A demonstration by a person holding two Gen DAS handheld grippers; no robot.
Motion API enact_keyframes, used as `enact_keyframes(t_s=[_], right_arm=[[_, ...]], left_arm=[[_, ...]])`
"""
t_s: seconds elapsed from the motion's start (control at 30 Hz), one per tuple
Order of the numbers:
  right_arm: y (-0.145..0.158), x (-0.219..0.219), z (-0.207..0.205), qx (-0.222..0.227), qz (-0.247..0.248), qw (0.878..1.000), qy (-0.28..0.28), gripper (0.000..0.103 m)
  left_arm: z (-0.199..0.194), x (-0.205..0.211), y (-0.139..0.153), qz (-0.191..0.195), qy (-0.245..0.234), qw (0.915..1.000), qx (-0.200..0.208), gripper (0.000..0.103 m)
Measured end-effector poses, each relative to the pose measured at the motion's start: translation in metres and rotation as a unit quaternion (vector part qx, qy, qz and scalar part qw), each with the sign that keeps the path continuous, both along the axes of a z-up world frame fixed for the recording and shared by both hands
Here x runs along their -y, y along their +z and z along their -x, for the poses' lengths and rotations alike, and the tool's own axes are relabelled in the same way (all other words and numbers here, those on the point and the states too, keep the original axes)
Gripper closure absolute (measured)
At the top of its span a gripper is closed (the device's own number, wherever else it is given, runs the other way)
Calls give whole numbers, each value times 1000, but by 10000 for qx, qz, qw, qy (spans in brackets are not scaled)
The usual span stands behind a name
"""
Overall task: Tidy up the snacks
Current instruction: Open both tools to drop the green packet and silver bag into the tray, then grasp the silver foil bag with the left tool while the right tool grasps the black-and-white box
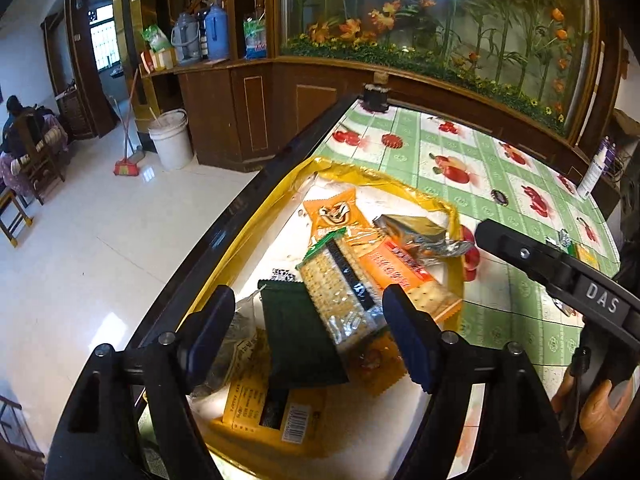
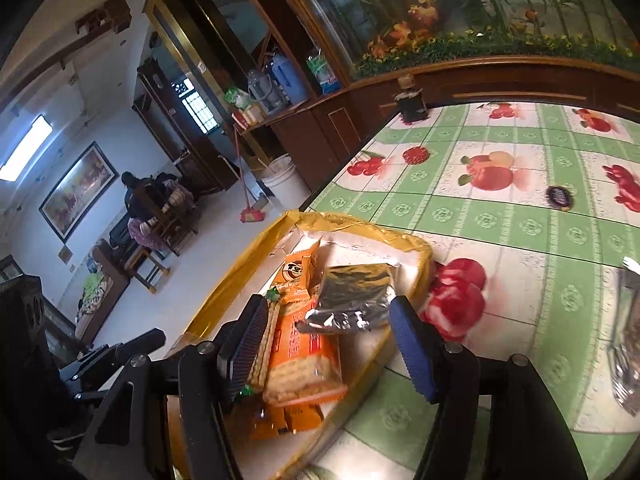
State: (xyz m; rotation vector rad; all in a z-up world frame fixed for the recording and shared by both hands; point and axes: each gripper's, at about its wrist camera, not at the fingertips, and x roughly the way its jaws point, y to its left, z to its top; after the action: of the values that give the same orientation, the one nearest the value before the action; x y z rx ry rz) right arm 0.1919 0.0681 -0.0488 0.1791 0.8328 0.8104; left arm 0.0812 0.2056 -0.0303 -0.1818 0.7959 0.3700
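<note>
1. The left tool [image 1: 308, 336] hangs over a shallow white tray with a yellow-taped rim [image 1: 276, 184], its blue-padded jaws spread wide and pressing on nothing.
2. Between and just below those jaws lie a dark green flat packet [image 1: 296, 336] and a clear-wrapped stack of seeded crackers with a green end [image 1: 340, 292]; neither touches the pads.
3. Ahead of the left tool, further into the tray, sit an orange cracker packet with a cartoon face [image 1: 332, 216] and a crumpled silver foil wrapper [image 1: 416, 236], the foil lying on a long orange biscuit pack [image 1: 404, 276].
4. Under the left tool's near side a yellow-orange printed pack with a barcode [image 1: 276, 412] lies flat.
5. The right tool [image 2: 324, 344] also stands over the tray [image 2: 360, 224], jaws apart (nothing clamped); its left pad sits right beside the edge of the seeded crackers [image 2: 268, 344], though whether they touch I cannot tell.
6. Between its jaws are the long orange biscuit pack [image 2: 300, 364] and, ahead, the silver foil wrapper [image 2: 352, 296].
7. The tray rests at the left edge of a worktop covered in green-checked oilcloth with red fruit prints [image 2: 520, 216].
8. To the right tool's far right another silvery wrapper [image 2: 628, 344] lies on the cloth, well apart from the tray.
9. The right tool's black body [image 1: 560, 276] shows to the right of the left tool, a hand [image 1: 600, 408] gripping it.
</note>
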Motion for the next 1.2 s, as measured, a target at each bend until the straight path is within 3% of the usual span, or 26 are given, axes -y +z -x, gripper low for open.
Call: enact_keyframes(t_s=[0.33, 0.77, 1.03, 1.2], right_arm=[[14, 81, 35, 136, -134, 9982, -570, 33], [-8, 225, 63, 21, 41, 9827, -1854, 26], [-28, 279, 76, -112, 326, 9736, -2256, 26], [-37, 288, 86, -116, 1008, 9677, -2308, 26]], left_arm=[[6, 35, 10, -27, -256, 9997, 54, 27], [-9, 102, 5, 57, -924, 9956, -104, 27], [-23, 144, 2, 99, -1399, 9898, -252, 27], [-37, 169, -2, 146, -1670, 9853, -318, 27]])
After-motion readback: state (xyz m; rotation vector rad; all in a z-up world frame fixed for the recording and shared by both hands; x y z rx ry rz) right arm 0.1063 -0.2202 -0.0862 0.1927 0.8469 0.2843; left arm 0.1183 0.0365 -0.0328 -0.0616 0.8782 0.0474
